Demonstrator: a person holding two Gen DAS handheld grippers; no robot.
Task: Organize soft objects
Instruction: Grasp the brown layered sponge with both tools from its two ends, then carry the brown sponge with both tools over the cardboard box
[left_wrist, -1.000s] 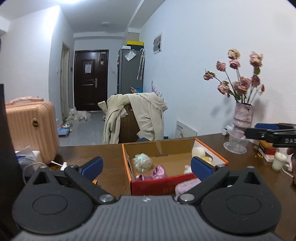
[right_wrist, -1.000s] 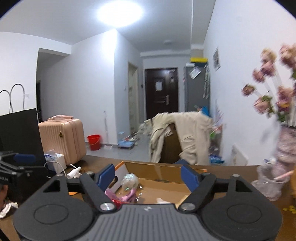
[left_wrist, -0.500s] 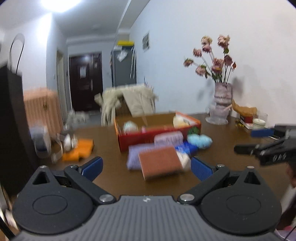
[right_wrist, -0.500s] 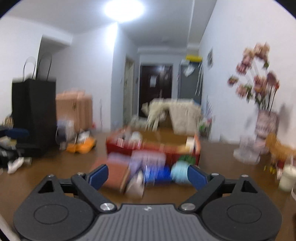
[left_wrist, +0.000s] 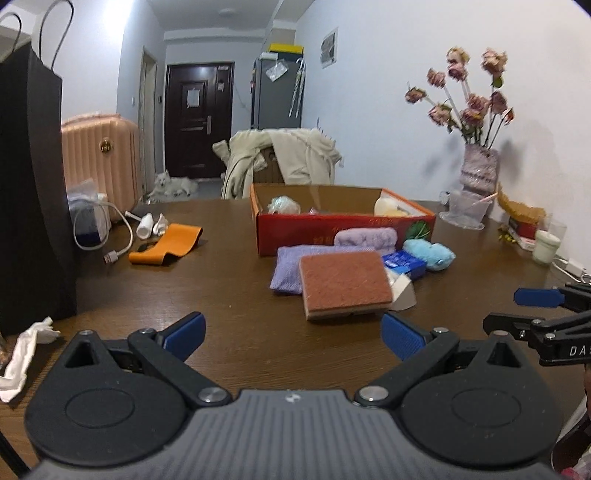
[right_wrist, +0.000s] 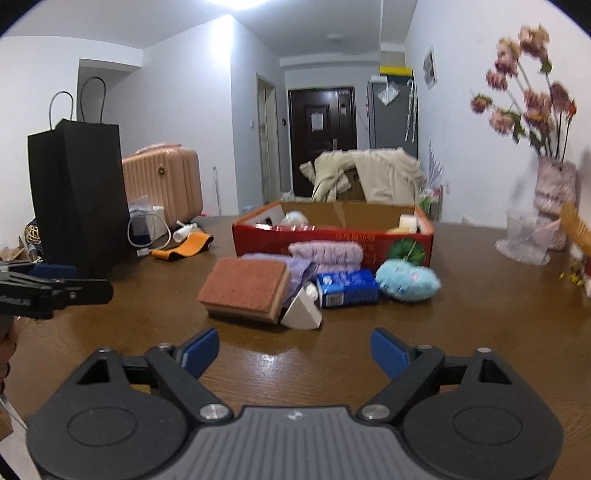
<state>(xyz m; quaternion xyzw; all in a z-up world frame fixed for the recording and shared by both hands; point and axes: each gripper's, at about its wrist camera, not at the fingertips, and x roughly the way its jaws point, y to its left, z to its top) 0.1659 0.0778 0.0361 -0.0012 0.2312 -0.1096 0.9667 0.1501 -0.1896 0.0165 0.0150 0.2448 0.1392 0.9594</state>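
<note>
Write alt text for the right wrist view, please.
The open right gripper hovers empty over a brown table, facing a sponge, purple towels, a blue pack and a blue plush in front of a red box. The left gripper shows at the left edge.

A brown-topped sponge (right_wrist: 245, 286) lies flat near the worktop's middle, resting partly on a lilac cloth (right_wrist: 295, 266). A rolled lilac towel (right_wrist: 325, 253) sits against the red box (right_wrist: 332, 238). A blue plush (right_wrist: 408, 279) lies beside a blue tissue pack (right_wrist: 347, 288). Inside the box sit a pale green puff (left_wrist: 282, 204) and a cream sponge (left_wrist: 388, 207).
</note>
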